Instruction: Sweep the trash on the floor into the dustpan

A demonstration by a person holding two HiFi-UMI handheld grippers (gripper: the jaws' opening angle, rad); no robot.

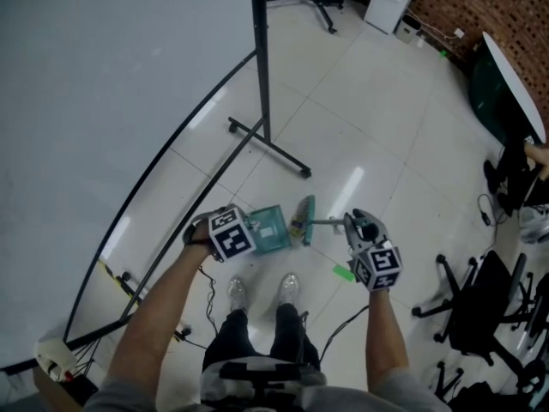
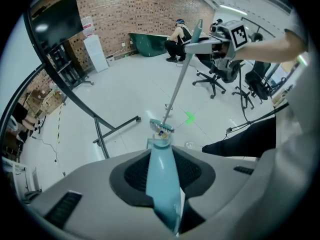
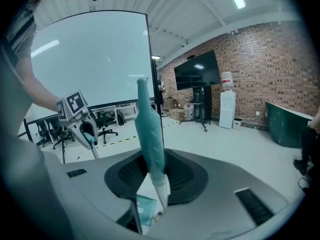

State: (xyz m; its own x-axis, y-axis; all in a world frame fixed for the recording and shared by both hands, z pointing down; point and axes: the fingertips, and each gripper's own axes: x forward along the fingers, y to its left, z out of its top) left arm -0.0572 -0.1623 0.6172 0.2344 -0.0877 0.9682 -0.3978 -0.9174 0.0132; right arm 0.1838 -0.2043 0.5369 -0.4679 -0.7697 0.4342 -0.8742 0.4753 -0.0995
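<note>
Left gripper (image 1: 242,237) clamped on dustpan (image 1: 273,228) handle, pointing steeply down, apparently to keep pan mouth on floor. Right gripper (image 1: 364,233) closed on broom (image 1: 304,220) handle; brush head just beside dustpan mouth, small trash (image 2: 159,132) at lip, likely being pushed in

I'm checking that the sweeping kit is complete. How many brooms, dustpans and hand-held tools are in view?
broom: 1
dustpan: 1
tool: 2 (left tool, right tool)
Total: 4
</note>
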